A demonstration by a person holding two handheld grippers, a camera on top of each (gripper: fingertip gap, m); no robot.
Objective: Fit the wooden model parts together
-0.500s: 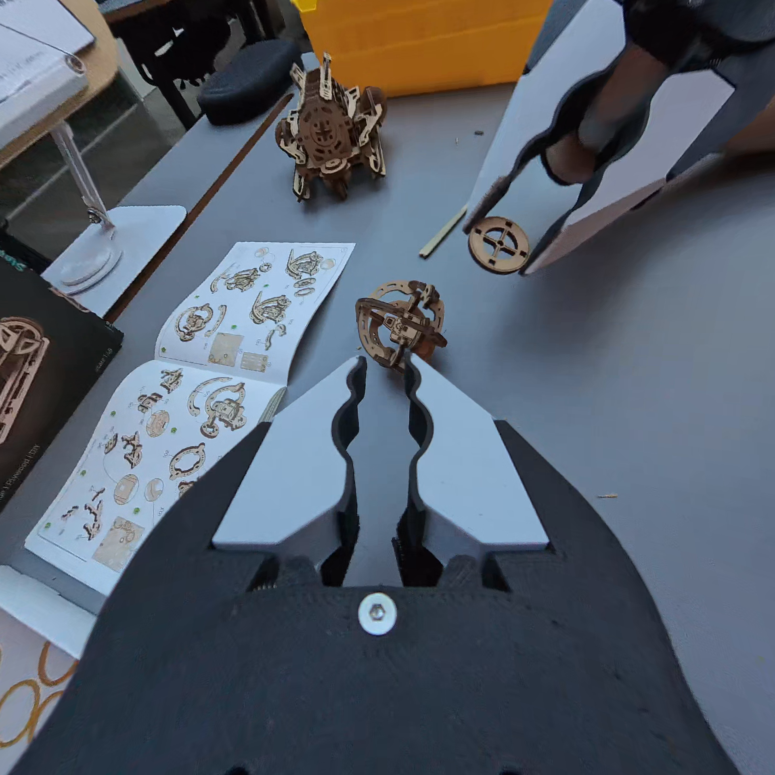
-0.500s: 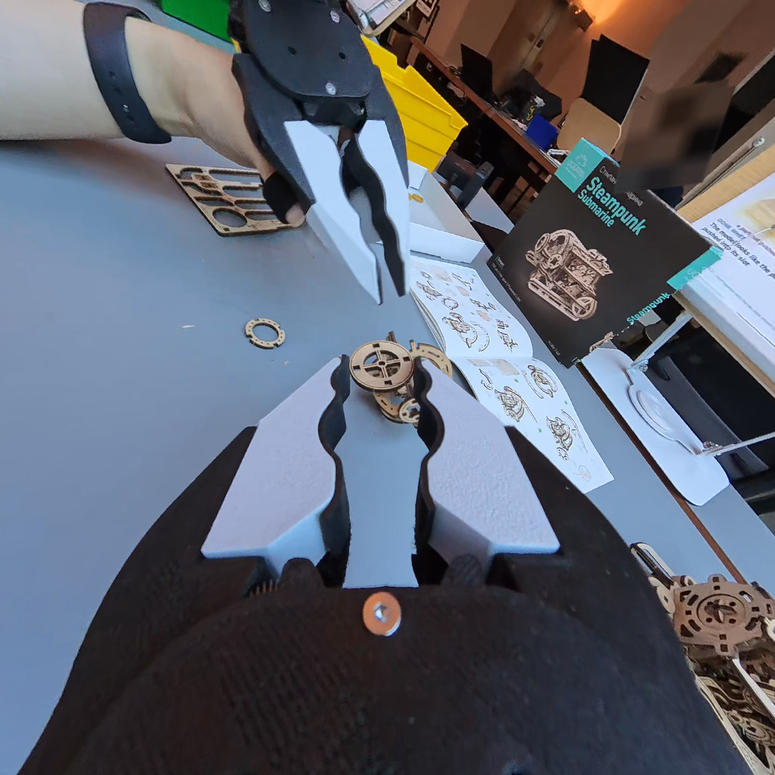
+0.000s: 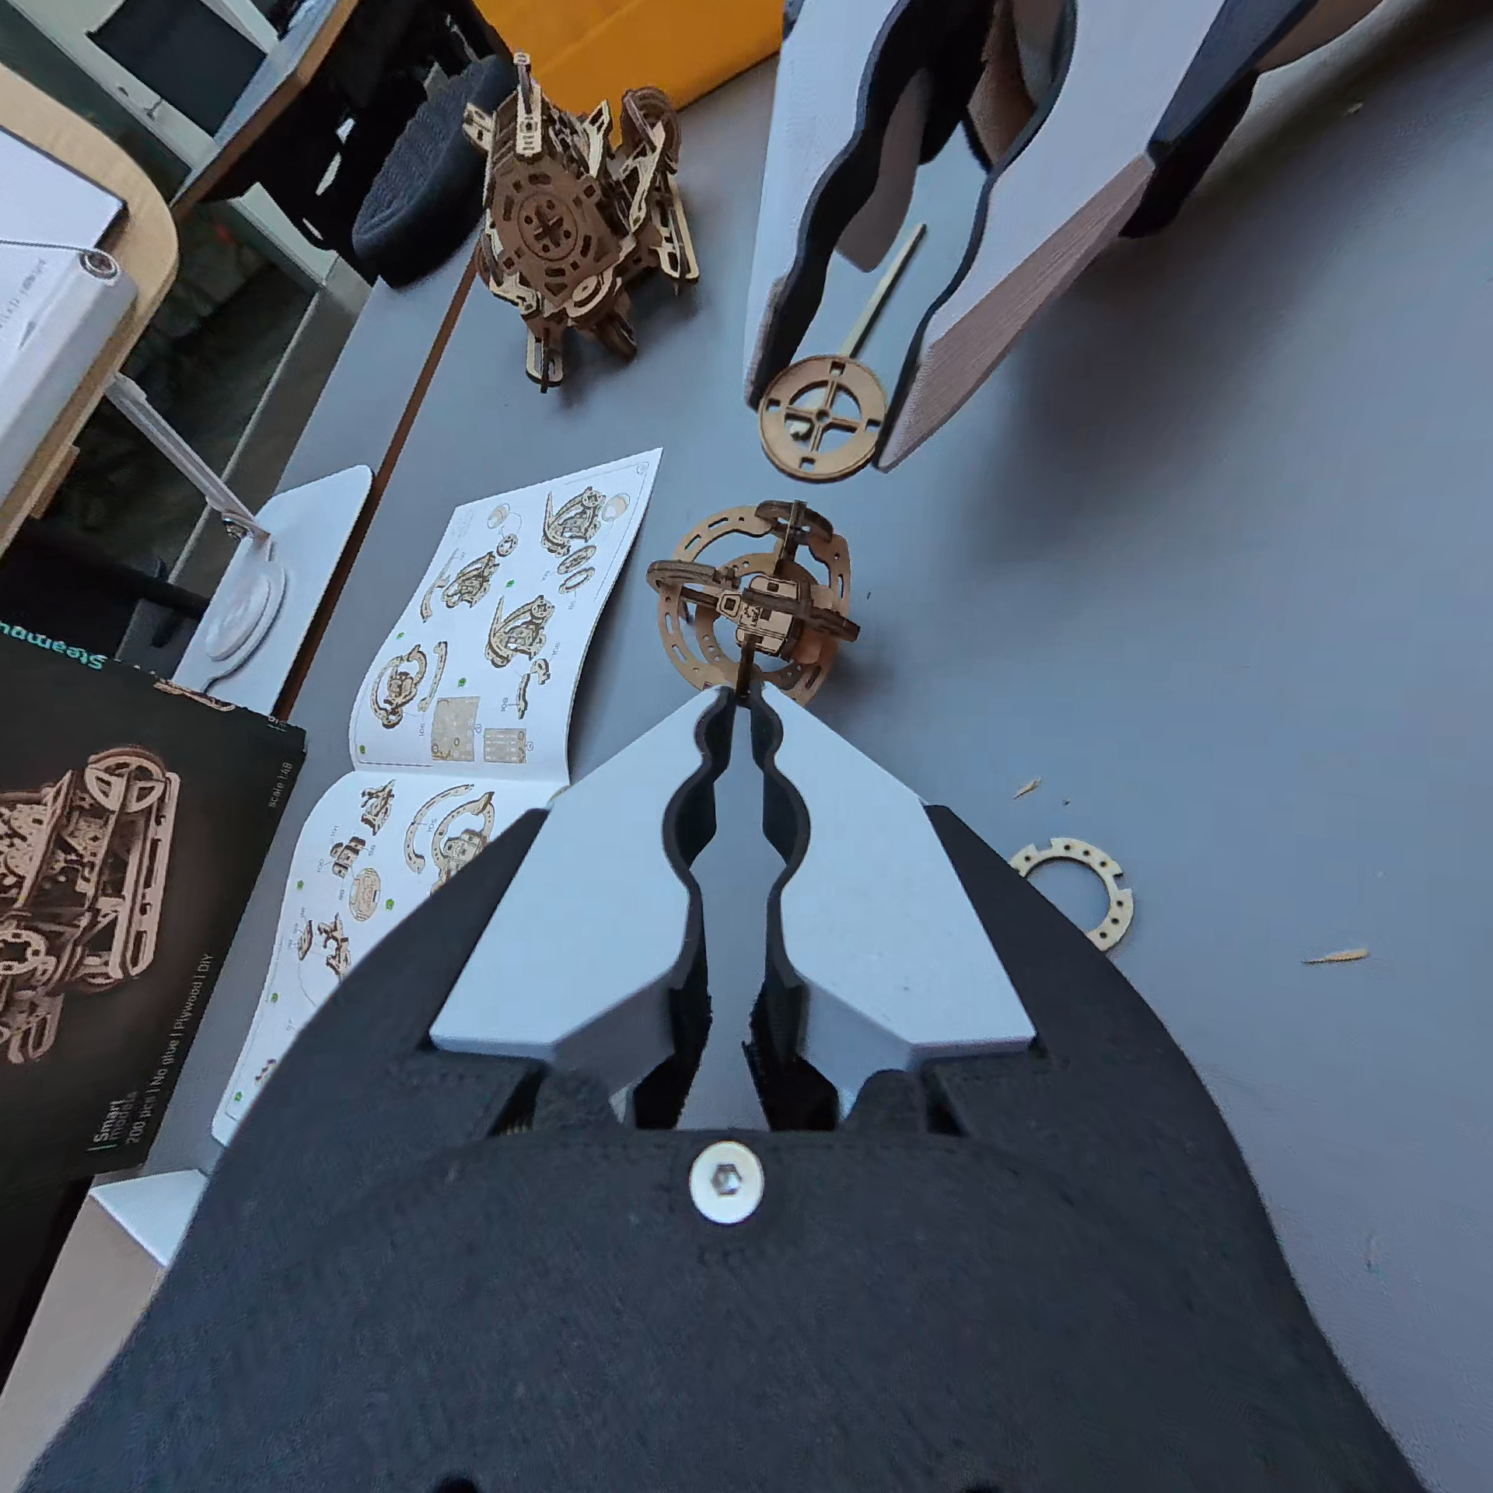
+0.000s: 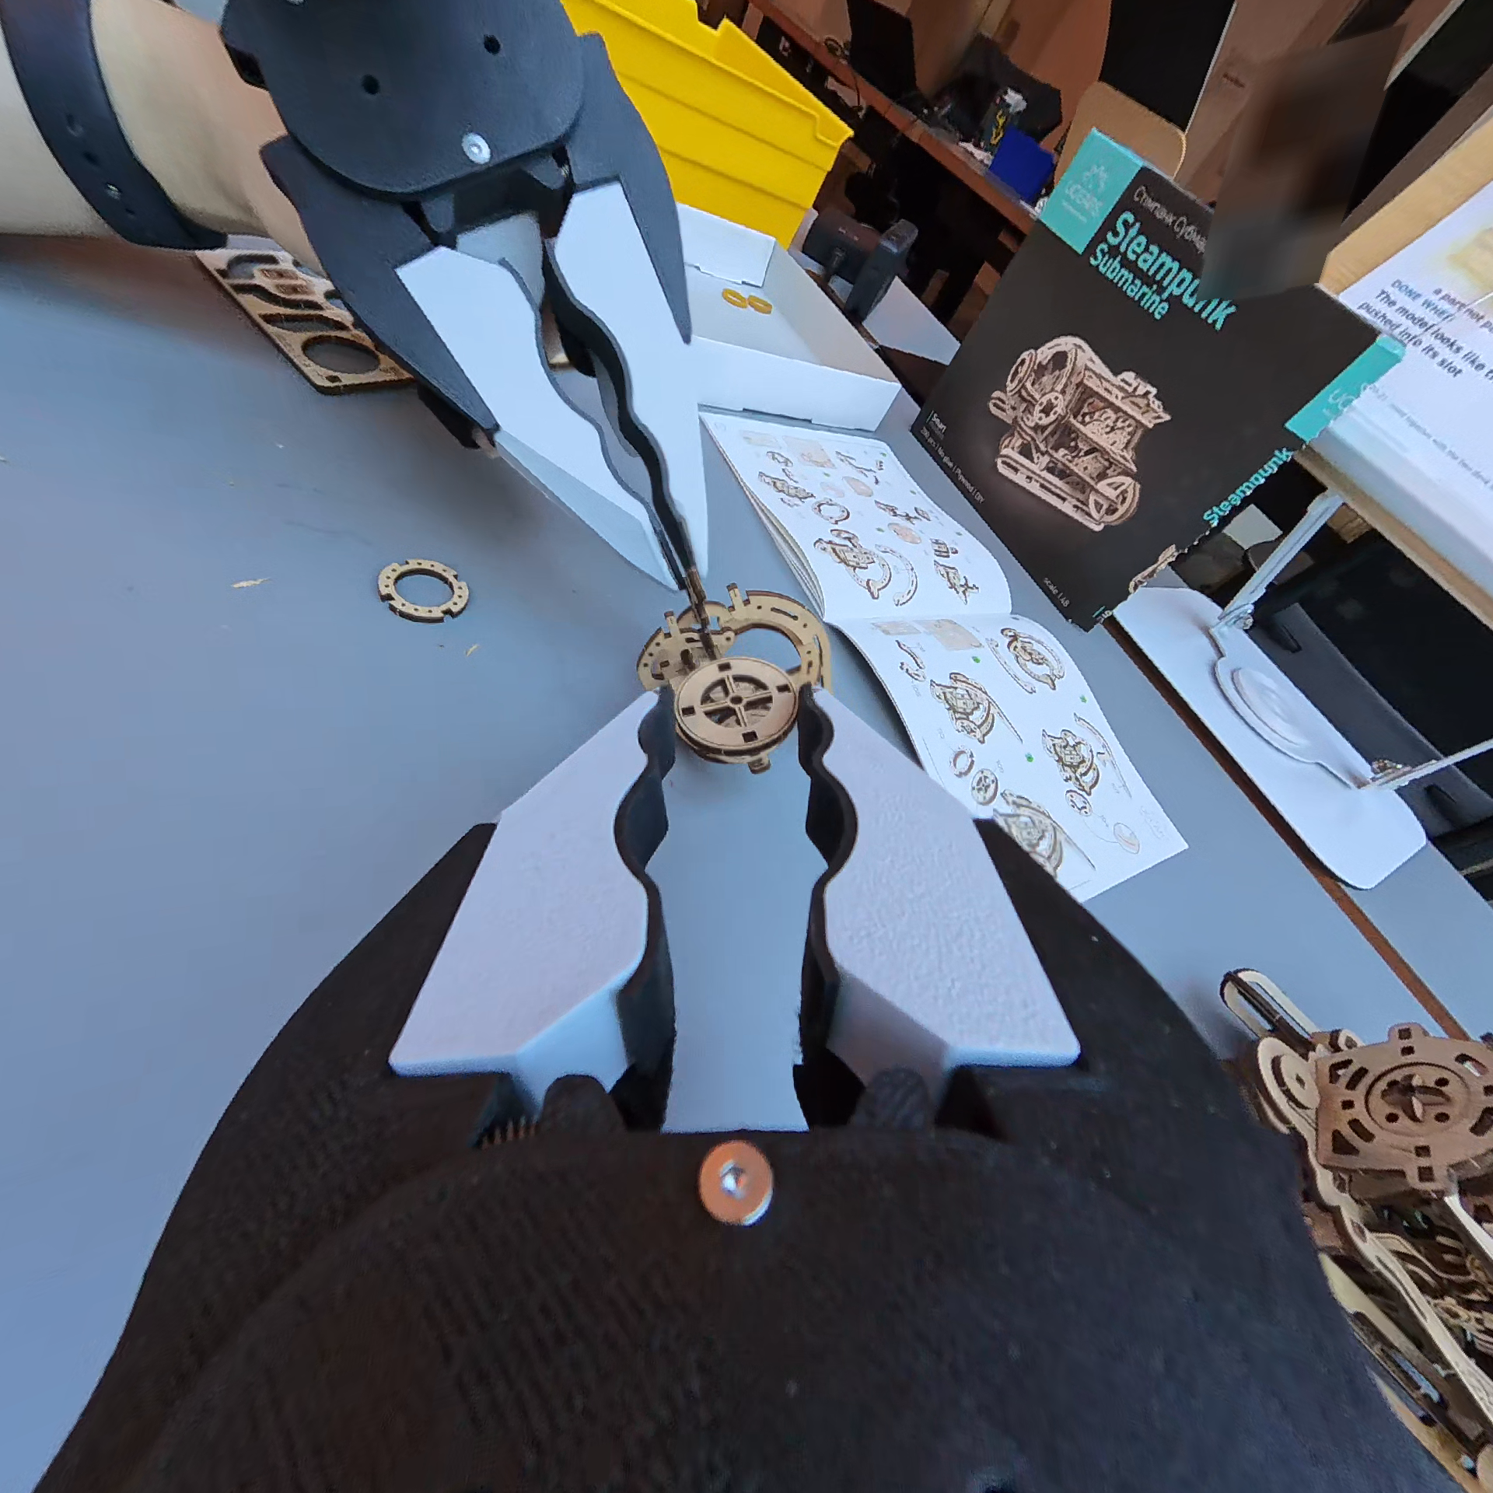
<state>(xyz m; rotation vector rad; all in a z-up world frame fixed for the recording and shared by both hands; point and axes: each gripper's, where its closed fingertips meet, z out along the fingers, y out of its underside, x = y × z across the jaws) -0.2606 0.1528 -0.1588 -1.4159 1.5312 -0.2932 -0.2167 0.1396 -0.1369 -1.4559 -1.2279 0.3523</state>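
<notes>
1. Left wrist view: my left gripper (image 3: 742,701) is nearly closed, its tips pinching a thin dark tab at the near edge of the ringed wooden assembly (image 3: 751,602), which sits on the grey table (image 3: 1212,646) beside the open instruction booklet (image 3: 452,727). Beyond it, my right gripper (image 3: 824,420) clamps a spoked wooden disc (image 3: 822,418) by its rim, just above the assembly.

2. Right wrist view: my right gripper (image 4: 735,711) is partly open, holding the spoked wooden disc (image 4: 733,707) between its tips, close over the ringed wooden assembly (image 4: 775,638). The left gripper (image 4: 687,578) meets the assembly from the far side. A loose notched ring (image 4: 422,590) lies apart on the grey table (image 4: 202,727).
</notes>
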